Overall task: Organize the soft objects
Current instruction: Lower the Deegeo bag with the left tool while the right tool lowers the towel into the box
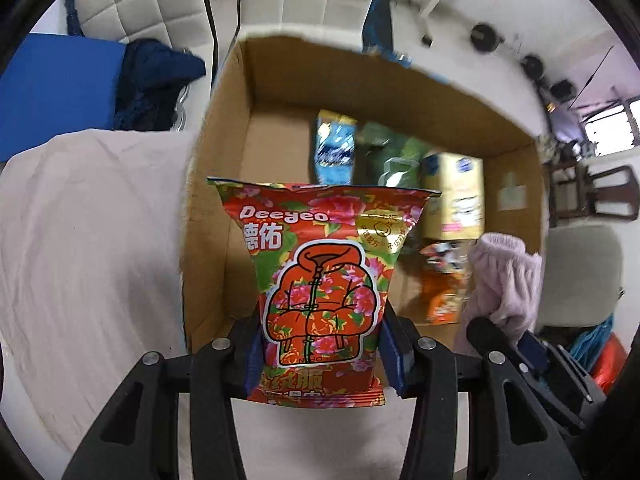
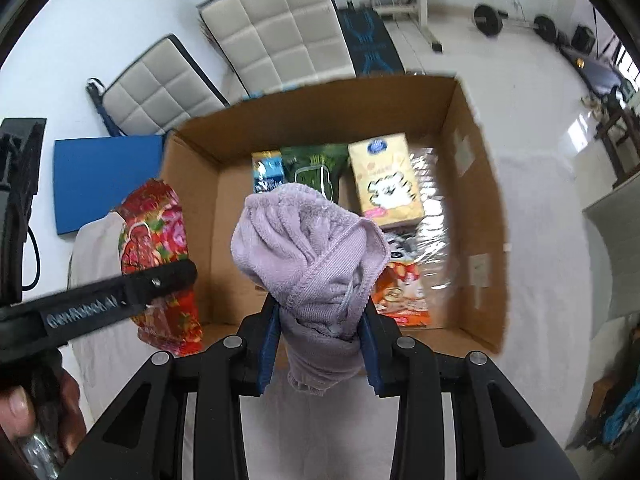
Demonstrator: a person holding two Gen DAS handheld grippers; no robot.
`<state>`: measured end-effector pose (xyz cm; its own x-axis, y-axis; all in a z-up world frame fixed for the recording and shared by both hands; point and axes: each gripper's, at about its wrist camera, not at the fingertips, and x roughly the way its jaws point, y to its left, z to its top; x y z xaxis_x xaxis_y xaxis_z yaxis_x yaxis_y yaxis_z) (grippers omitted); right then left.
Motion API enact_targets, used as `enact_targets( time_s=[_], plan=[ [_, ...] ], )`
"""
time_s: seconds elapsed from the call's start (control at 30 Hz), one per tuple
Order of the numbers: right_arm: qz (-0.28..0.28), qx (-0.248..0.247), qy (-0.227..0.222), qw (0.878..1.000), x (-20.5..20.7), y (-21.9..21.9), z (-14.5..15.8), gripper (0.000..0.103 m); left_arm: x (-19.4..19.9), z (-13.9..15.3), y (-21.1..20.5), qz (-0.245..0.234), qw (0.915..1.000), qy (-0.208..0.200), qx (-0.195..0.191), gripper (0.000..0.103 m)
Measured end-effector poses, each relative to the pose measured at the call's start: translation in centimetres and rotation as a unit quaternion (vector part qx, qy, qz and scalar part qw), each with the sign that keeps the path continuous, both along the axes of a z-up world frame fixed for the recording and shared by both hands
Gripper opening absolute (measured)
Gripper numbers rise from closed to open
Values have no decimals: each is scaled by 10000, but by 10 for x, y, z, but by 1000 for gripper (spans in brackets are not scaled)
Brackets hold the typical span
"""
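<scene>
My left gripper (image 1: 320,352) is shut on a red floral soft pack (image 1: 320,280) and holds it upright above the near left edge of an open cardboard box (image 1: 224,128). My right gripper (image 2: 320,344) is shut on a bunched lilac towel (image 2: 308,252) held over the box's near edge (image 2: 448,340). The lilac towel also shows at the right of the left wrist view (image 1: 504,276), and the floral pack at the left of the right wrist view (image 2: 156,236).
Inside the box lie a blue pack (image 2: 267,174), a green pack (image 2: 316,168), a yellow tiger-print pack (image 2: 386,178), an orange pack (image 2: 404,292) and clear plastic (image 2: 434,220). A pale cloth (image 1: 88,240) covers the surface under the box. A blue mat (image 1: 56,84) lies at left.
</scene>
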<state>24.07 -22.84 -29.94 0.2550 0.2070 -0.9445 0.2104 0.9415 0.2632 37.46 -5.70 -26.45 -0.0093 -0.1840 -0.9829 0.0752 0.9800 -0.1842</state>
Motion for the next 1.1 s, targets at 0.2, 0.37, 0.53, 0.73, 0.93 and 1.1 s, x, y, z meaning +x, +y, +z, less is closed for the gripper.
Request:
enact_targets(
  time_s=[0.2, 0.37, 0.53, 0.73, 0.93, 1.1],
  plan=[
    [-22, 127, 384, 9992, 23, 9, -43, 38, 19, -40, -3, -115, 9988, 424, 211, 45],
    [59, 358, 749, 9965, 34, 13, -75, 39, 24, -57, -4, -168, 9974, 640, 276, 45],
    [122, 565, 1162, 9915, 41, 10, -98, 45, 21, -74, -3, -211, 9942, 1018, 263, 46],
    [228, 318, 1211, 9919, 40, 1, -99, 60, 15, -74, 1, -129, 9938, 1067, 272, 47],
    [417, -221, 950, 9944, 30, -2, -77, 60, 0, -46, -5, -273, 9965, 596, 519, 53],
    [380, -544, 690, 9954, 17, -10, -58, 62, -20, -19, -13, -454, 9963, 34, 724, 57]
  ],
)
